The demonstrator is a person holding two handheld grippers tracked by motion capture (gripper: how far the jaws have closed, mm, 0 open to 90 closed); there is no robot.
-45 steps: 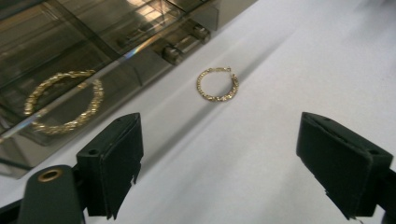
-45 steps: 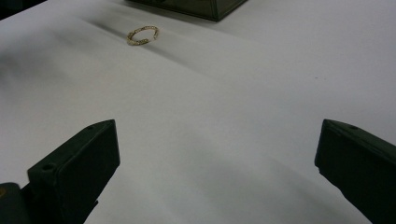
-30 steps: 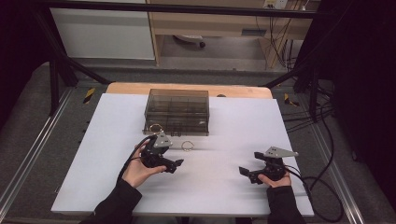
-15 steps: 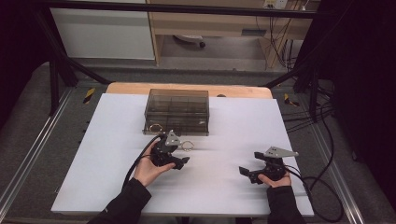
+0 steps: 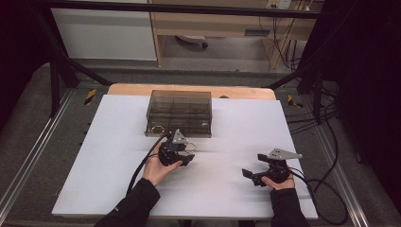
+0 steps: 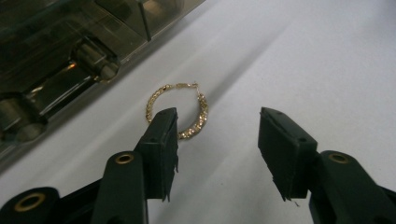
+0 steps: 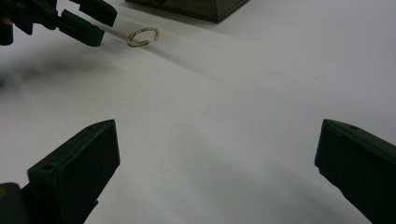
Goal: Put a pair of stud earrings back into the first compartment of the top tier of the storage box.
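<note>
Left gripper point(image 5: 185, 152) first: we have brought it forward across the white table point(image 5: 118, 142), toward the smoky compartment box point(image 5: 178, 112), and its jaws have just been closing, from wide to about half open. Nothing is gripped yet. In the left gripper view the gold hoop earring point(image 6: 179, 112) lies flat on the table just in front of the box, partly behind the left-hand jaw's tip point(image 6: 161, 135) and off-centre in the gap, with the other jaw well clear of it. We judge this to be the start of the pick, and since the hoop is thin and flat, the jaws may slide over it unless they are recentred and lowered. Further right, our right gripper point(image 5: 252, 175) rests near the table's front edge, jaws wide apart and empty; it has not moved.
</note>
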